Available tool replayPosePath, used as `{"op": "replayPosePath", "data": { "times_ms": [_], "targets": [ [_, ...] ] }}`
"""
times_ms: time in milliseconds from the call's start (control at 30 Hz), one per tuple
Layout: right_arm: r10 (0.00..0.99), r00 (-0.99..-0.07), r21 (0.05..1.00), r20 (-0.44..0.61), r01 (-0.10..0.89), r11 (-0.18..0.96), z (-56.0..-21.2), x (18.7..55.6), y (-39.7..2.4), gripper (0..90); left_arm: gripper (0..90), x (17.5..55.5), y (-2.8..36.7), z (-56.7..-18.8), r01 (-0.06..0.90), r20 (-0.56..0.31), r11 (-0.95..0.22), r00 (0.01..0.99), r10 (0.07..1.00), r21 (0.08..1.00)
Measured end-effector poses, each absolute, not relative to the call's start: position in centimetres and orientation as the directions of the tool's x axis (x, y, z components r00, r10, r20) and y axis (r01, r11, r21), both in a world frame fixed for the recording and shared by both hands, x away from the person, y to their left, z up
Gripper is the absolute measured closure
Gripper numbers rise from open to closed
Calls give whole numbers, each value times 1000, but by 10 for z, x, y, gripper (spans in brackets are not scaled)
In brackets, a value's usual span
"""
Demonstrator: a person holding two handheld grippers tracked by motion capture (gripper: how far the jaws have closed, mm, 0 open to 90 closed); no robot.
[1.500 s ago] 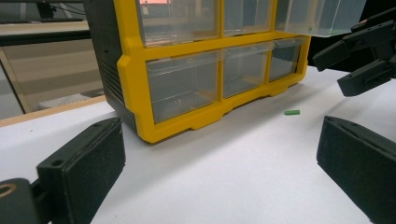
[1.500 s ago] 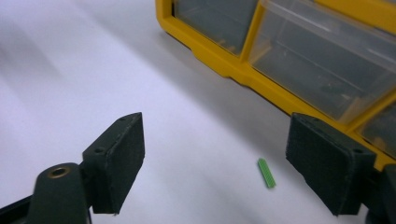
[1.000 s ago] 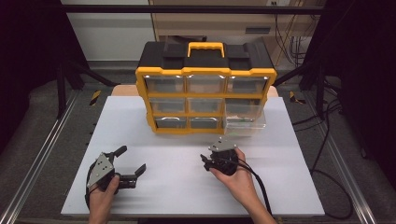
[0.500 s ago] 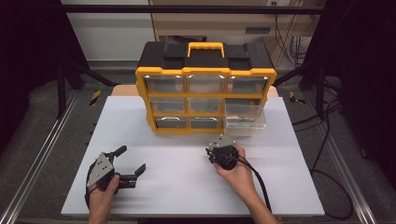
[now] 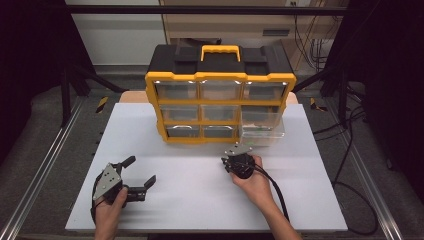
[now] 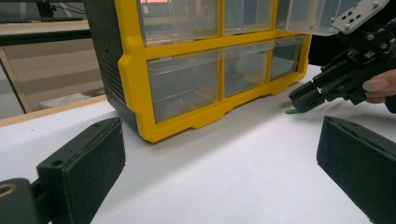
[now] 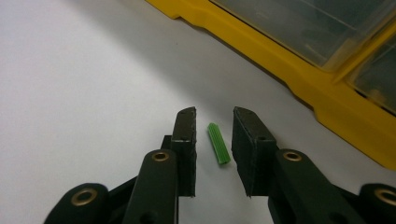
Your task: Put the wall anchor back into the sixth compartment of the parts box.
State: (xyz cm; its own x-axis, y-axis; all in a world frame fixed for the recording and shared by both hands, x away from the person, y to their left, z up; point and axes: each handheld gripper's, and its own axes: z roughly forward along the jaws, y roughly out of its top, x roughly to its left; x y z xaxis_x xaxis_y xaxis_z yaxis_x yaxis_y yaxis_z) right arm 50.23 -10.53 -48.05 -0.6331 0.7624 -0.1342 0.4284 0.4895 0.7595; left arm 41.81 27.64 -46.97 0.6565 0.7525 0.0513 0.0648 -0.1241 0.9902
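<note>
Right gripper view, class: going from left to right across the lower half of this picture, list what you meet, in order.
Left black jaw pad → green plastic wall plug lying on the white table, not yet touched by either pad → right black jaw pad → yellow base of the drawer organizer.

White worktop (image 5: 190,200) carried a yellow-black drawer organizer (image 5: 220,95) at upper centre; small green wall plug (image 7: 218,143) lay just before it.
</note>
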Motion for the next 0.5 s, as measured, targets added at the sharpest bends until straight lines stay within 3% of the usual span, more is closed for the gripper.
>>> {"op": "replayPosePath", "data": {
  "times_ms": [500],
  "targets": [
    [757,-646,753,-96,451,480,-487,509,-108,802,10,418,276,-470,68,52,-127,657,752,990]
  ]
}}
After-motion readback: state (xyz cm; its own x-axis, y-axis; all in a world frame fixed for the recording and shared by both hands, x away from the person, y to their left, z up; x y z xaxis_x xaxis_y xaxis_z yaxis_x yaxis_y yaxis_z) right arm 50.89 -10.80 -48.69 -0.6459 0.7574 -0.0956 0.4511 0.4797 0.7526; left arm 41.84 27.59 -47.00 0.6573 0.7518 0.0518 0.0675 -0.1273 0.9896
